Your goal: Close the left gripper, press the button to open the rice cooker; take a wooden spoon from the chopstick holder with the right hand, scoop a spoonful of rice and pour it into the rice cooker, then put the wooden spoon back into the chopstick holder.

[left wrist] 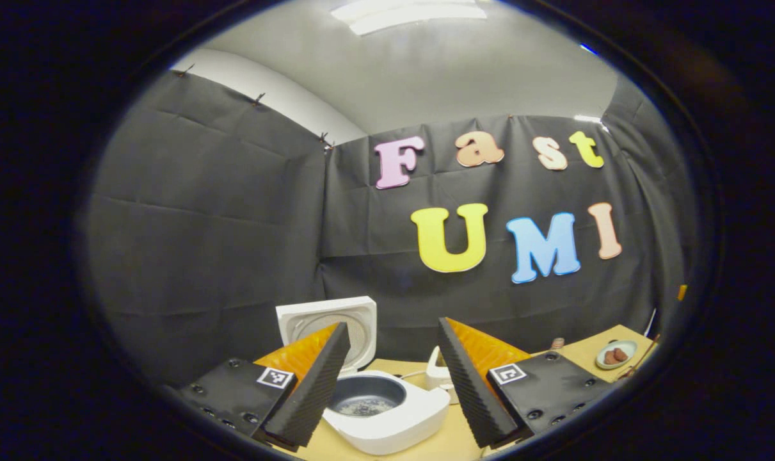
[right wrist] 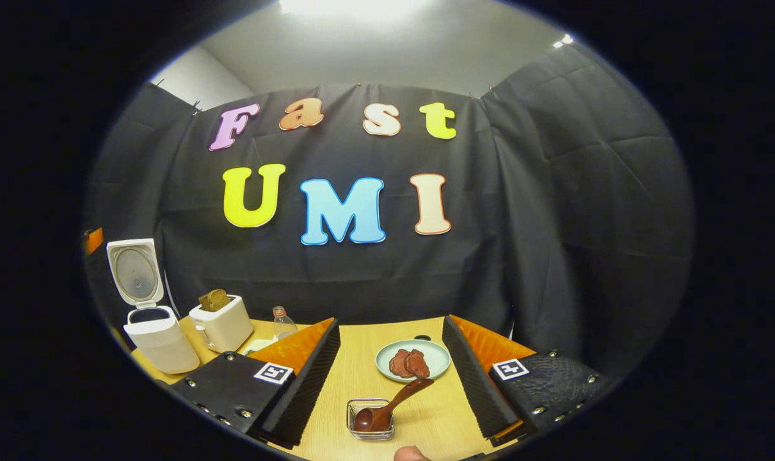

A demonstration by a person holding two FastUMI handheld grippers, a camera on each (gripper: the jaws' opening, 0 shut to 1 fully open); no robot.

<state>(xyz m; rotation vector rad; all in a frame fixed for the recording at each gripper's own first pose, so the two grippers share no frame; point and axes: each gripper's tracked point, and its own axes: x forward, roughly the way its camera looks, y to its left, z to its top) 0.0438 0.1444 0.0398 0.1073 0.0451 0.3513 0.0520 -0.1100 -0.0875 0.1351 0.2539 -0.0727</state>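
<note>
In the left gripper view we see the left claw (left wrist: 393,384) with its 2 fingers spread wide and nothing held between them. Past them, on the desk (left wrist: 454,442), sits the white rice cooker (left wrist: 387,410) with its lid (left wrist: 326,320) standing upright; the dark inner pot (left wrist: 368,395) is open to us and has some pale grains at its bottom. Farther right on the desk is a small plate (left wrist: 616,353) carrying brown pieces.

In the right gripper view we see the right claw (right wrist: 390,384), also wide open and gripping nothing. Between its fingers, low on the desk (right wrist: 361,358), stands a small clear container (right wrist: 370,419) with the wooden spoon (right wrist: 390,406) resting in it, bowl down and handle leaning up to the right toward a pale plate (right wrist: 413,360) of 2 brown pieces. At far left we see the rice cooker (right wrist: 157,339) with its lid up, a white toaster (right wrist: 221,323) just beside it, and a clear bottle (right wrist: 283,323) near the toaster.
</note>
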